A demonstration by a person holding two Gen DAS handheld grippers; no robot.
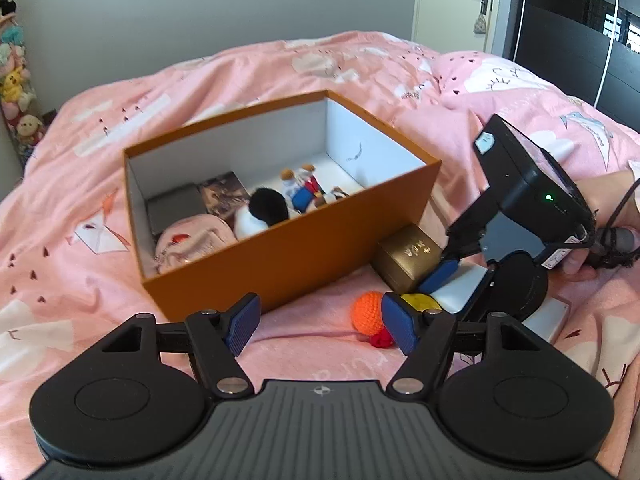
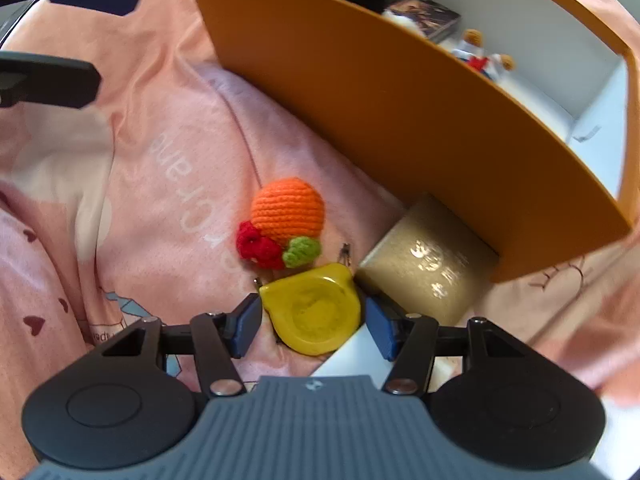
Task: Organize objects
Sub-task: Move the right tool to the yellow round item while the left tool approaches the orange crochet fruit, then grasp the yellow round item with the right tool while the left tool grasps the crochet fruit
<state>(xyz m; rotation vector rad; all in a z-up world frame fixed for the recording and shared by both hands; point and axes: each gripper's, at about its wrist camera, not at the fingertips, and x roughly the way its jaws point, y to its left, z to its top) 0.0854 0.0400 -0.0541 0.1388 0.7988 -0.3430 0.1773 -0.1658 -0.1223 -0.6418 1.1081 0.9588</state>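
Right gripper [image 2: 311, 322] angled down, jaws straddling yellow dish [image 2: 314, 312].

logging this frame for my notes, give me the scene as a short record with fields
surface: pink bedspread
container: open orange box, already holds toys and books
left gripper: open, hovering, holds nothing
right gripper: open, fingers either side of the yellow piece
outside the box: crocheted orange, gold box

Bright, even daylight; soft shadows beside the orange box [image 1: 296, 252]. Fisheye bending at edges; right wrist view motion-blurred, glare on the gold box [image 2: 430, 262].
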